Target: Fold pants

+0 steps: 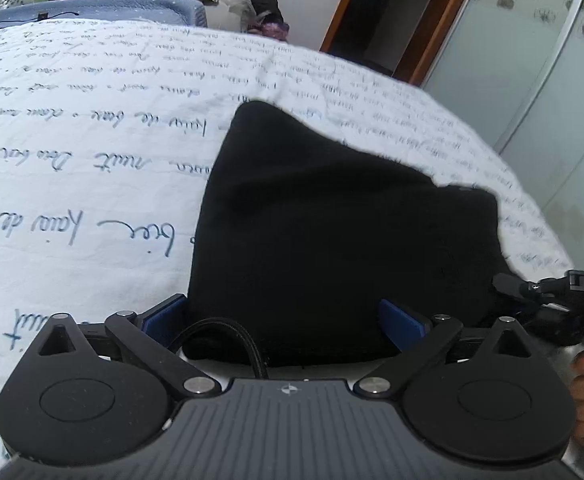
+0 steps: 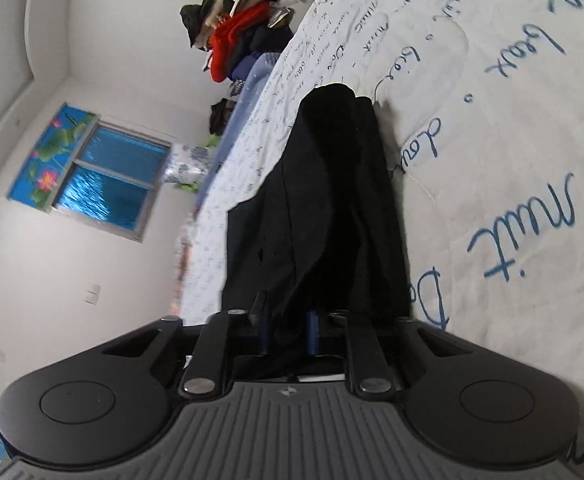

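Item: black pants (image 1: 332, 232), folded bundle on the bed (image 1: 91, 160), directly ahead of both tools. Your left tool (image 1: 283, 320) stands spread, straddling the near edge. Your right tool (image 2: 287, 328) pinches a cloth edge, likely to carry the next fold.

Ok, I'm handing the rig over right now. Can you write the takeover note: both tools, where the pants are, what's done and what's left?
Left tool: open, blue fingers spread either side of the near edge of the black fabric pants, not clamping.
Right tool: shut on a bunched edge of the pants, camera rolled sideways.
Pants: already folded into a compact stack lying on the white quilt with blue handwriting print.
Left: probably a last fold or squaring up, then release; I cannot tell how many folds are in.
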Motion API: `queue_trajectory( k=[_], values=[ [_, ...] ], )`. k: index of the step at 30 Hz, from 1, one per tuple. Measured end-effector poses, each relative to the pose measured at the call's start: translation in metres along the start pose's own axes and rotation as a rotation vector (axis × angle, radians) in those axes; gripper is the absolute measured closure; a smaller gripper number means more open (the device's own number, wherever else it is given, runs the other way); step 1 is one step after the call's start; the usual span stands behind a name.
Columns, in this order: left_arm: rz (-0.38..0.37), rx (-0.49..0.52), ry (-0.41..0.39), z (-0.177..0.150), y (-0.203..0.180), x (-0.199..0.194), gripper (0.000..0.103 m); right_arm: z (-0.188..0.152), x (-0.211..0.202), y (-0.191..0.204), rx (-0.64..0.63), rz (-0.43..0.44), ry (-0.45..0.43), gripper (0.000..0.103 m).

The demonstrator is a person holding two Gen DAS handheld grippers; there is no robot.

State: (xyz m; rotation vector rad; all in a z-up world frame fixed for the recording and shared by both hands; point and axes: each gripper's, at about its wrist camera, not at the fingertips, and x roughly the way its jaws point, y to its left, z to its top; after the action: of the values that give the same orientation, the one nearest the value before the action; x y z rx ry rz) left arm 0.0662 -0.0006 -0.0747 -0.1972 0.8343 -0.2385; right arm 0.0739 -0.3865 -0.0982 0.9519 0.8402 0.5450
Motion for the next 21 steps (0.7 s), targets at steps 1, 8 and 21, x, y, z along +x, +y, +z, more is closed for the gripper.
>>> queue_trajectory(
  k=[1, 8, 21],
  values=[
    [0.011, -0.005, -0.006, 0.0, 0.0, 0.002, 0.0, 0.0, -0.001, 0.003, -0.017, -0.004, 0.002, 0.096],
    [0.022, 0.034, -0.006, 0.0, -0.002, 0.005, 0.001, 0.01, -0.023, 0.018, -0.155, -0.122, 0.017, 0.098],
    [-0.056, 0.007, -0.2, 0.016, 0.005, -0.048, 0.005, 0.019, -0.075, 0.023, -0.045, -0.03, -0.251, 0.09]
  ],
)
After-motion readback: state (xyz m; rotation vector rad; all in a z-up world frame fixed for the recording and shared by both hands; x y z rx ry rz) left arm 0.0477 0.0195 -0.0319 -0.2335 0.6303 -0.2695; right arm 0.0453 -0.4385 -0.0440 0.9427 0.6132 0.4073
